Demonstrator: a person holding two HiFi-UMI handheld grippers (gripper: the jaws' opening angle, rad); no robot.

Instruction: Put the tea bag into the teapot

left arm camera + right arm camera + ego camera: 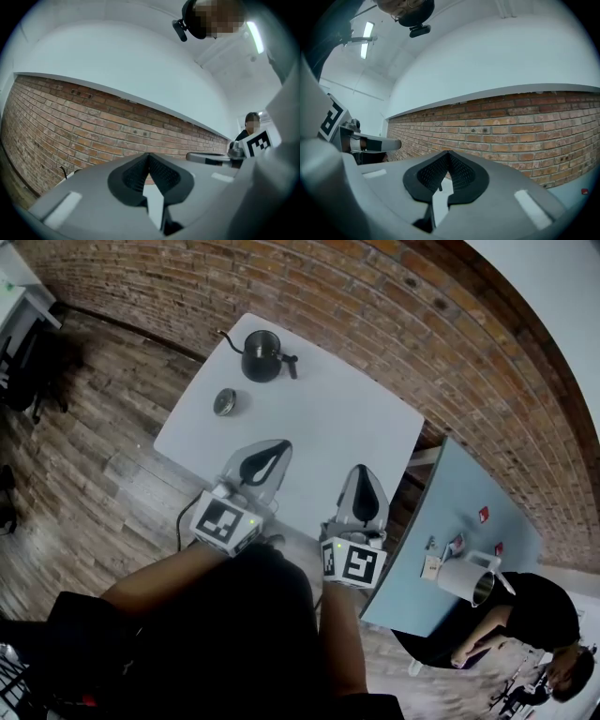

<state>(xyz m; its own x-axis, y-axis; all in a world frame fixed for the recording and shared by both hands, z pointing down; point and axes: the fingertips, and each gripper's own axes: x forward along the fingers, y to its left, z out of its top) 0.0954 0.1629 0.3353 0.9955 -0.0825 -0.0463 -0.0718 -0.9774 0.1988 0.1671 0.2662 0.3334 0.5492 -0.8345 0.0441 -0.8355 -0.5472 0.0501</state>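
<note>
A black teapot (pixel 261 359) with a thin spout stands at the far side of the white table (pixel 328 418). A round metal lid (pixel 225 401) lies to its left, nearer me. My left gripper (pixel 279 446) hangs over the table's near edge, jaws together and nothing between them; its tips (pixel 149 155) meet. My right gripper (pixel 363 472) is beside it, also shut and empty, tips touching (pixel 448 153). Both point level toward the brick wall. Small red packets (pixel 483 514) lie on the light-blue table to the right; I cannot tell whether they are tea bags.
The light-blue table (pixel 469 484) at the right also holds a metal pitcher (pixel 469 579) and a small card (pixel 431 567). A person (pixel 534 615) sits at its near end. A brick wall (pixel 394 324) runs behind both tables. Wooden floor lies to the left.
</note>
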